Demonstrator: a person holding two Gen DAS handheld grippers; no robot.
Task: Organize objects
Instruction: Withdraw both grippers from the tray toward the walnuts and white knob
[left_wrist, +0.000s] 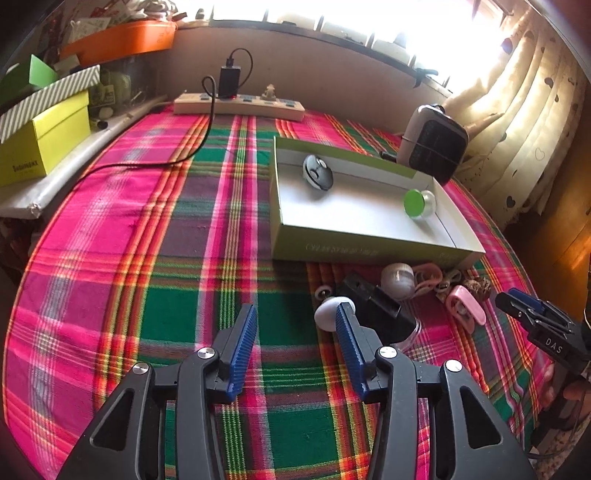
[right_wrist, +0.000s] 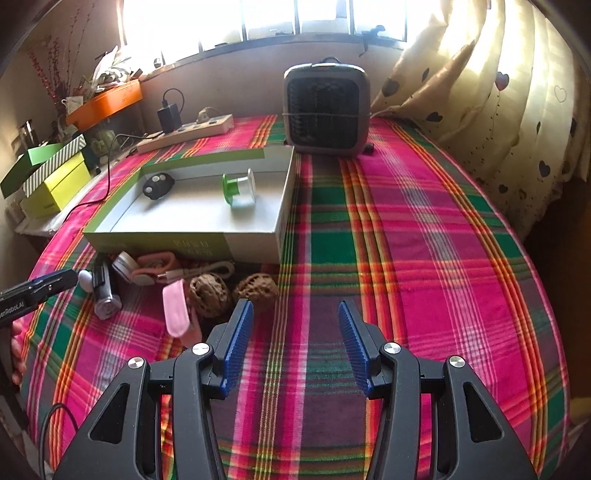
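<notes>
Now | L tool (left_wrist: 295, 325) & R tool (right_wrist: 295, 321) agape | box (left_wrist: 369, 247): remote? (left_wrist: 317, 172), spool (left_wrist: 419, 203)

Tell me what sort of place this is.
Probably a lived-in home room: a plaid tablecloth on a table under a window, heart-print curtains, a power strip and a small desk fan.

Pink-green plaid tablecloth (right_wrist: 406, 229); green-rimmed box (right_wrist: 207, 158); possibly black remote (right_wrist: 159, 184).

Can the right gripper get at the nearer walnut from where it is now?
Probably yes. The right gripper is open and empty, and the walnut lies on the cloth just ahead of its left finger, uncovered. The second walnut and pink clip crowd its left side.
</notes>
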